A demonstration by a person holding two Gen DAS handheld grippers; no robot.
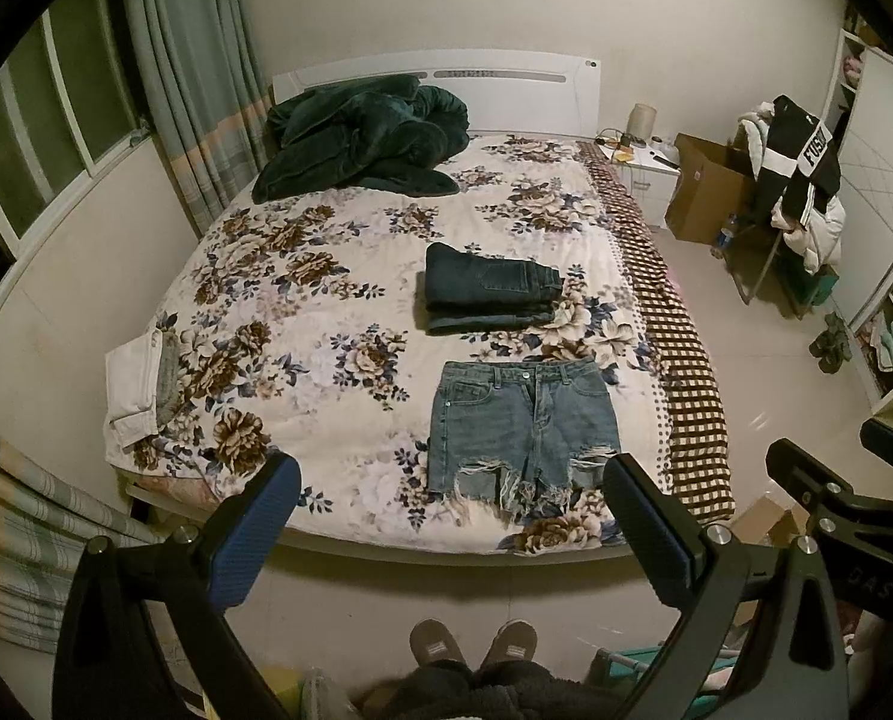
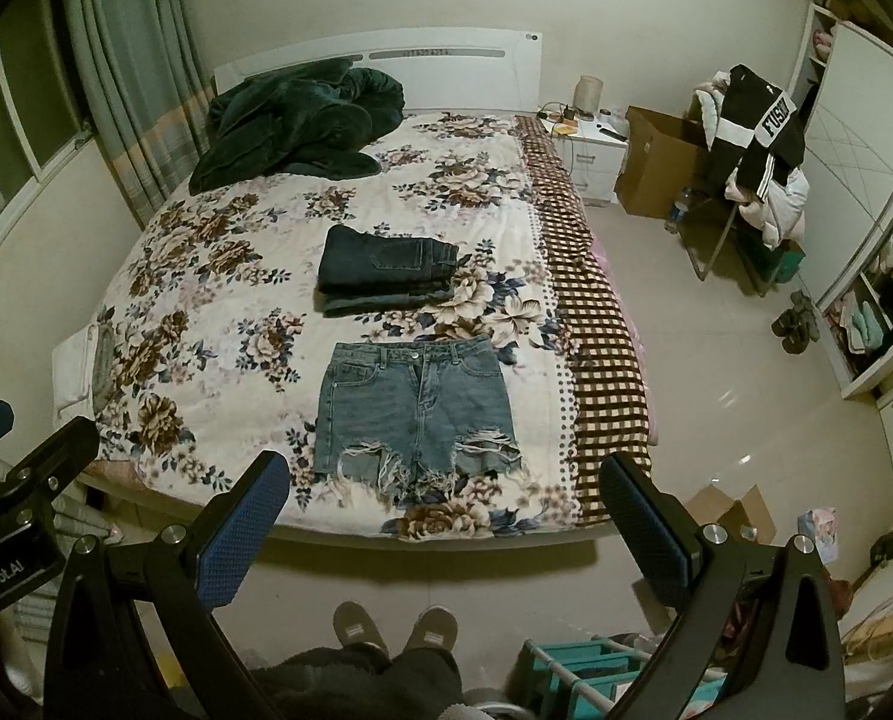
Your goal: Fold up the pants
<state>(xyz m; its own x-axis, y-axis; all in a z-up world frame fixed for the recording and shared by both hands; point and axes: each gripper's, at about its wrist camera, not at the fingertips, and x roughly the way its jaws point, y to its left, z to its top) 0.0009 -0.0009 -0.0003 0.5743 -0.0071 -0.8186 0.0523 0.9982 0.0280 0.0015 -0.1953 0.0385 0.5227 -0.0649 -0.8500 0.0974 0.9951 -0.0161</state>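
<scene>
Light blue denim shorts (image 1: 521, 420) with frayed hems lie flat, waistband away from me, near the foot edge of the bed (image 1: 350, 516); they also show in the right wrist view (image 2: 413, 408). A folded pair of dark jeans (image 1: 488, 294) lies beyond them, also in the right wrist view (image 2: 386, 270). My left gripper (image 1: 446, 480) is open and empty, held above the floor before the bed's foot. My right gripper (image 2: 443, 480) is open and empty, likewise short of the bed.
A dark green blanket (image 1: 362, 138) is heaped at the headboard. A white folded garment (image 1: 137, 390) lies at the bed's left edge. A chair with clothes (image 2: 746, 150), a cardboard box (image 2: 656, 162) and a nightstand (image 2: 590, 150) stand right. My slippered feet (image 2: 392, 630) are below.
</scene>
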